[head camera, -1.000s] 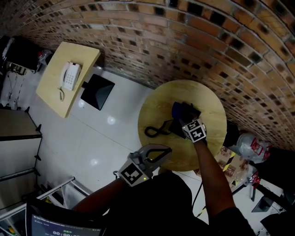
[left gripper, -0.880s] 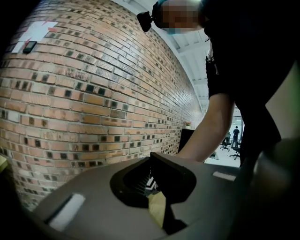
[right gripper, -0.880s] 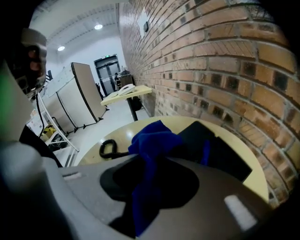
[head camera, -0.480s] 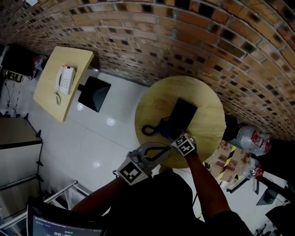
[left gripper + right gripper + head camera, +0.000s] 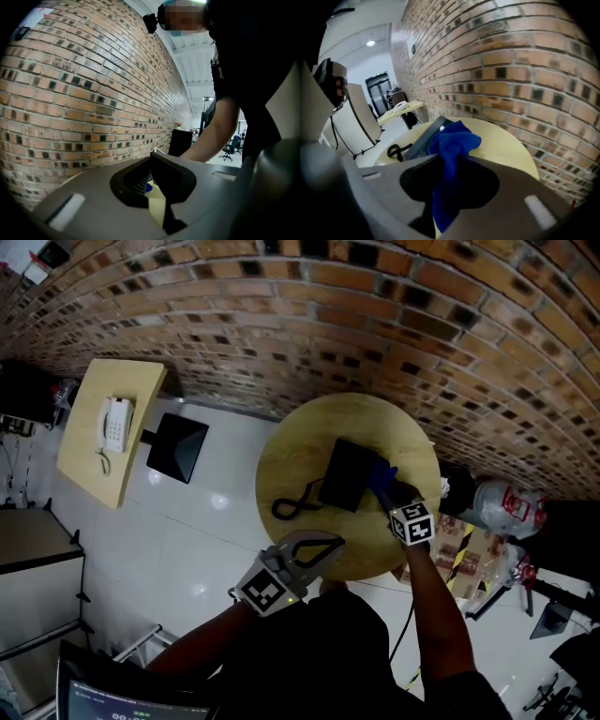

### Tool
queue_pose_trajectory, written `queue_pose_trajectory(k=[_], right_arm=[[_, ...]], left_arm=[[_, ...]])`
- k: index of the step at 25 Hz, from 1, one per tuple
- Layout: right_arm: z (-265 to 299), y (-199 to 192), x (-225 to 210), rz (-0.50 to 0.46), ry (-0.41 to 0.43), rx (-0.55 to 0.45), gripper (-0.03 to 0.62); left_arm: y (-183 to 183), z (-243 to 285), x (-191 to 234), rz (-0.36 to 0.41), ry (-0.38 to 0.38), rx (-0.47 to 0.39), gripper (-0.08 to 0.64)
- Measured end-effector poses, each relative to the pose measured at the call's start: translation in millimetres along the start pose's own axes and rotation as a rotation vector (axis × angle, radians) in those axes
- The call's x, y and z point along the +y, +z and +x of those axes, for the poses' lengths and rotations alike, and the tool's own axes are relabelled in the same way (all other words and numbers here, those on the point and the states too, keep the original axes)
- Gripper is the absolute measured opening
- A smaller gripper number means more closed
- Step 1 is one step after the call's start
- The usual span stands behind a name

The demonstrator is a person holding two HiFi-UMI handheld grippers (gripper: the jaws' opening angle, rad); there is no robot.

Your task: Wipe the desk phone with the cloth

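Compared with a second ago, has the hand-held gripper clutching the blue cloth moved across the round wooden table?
Yes. The right gripper, over the black desk phone's far end before, now holds the blue cloth at its right edge.

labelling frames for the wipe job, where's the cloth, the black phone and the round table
cloth (image 5: 454, 140): right gripper view, on its bunched blue top
black phone (image 5: 349, 474): head view, middle of its body
round table (image 5: 300, 442): head view, bare wood left of the phone
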State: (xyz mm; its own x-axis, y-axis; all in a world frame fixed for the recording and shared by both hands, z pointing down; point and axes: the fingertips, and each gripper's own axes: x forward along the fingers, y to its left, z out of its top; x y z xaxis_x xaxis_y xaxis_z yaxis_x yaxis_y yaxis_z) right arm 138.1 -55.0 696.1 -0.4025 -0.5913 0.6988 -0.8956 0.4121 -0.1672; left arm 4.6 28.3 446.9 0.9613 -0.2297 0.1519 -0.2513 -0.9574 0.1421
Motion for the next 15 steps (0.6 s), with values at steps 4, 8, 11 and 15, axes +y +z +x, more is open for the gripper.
queue_pose_trajectory(k=[4,8,11,15], right_arm=[[-10.2,-50.0,-55.1,0.083,-0.083,0.092,0.094],[-7.8,-86.7,-67.6,0.121,-0.104,0.175,0.094],[0.4,-102.3,-68.5,0.153,-0.097,0.204,0.094],[4.1,-103.0,-75.6,0.197,-0.086,0.205,0.101]], left_arm=[[-1.0,8.9,-5.1,-0.006,-0.008,0.006,0.002],[-5.3,14.5,-7.6,0.011,-0.016,0.027,0.002],[-7.2,18.3,-9.5,0.004,-0.010,0.037,0.002],[-8.8,25.2,-12.2,-0.004,-0.007,0.045,0.002]])
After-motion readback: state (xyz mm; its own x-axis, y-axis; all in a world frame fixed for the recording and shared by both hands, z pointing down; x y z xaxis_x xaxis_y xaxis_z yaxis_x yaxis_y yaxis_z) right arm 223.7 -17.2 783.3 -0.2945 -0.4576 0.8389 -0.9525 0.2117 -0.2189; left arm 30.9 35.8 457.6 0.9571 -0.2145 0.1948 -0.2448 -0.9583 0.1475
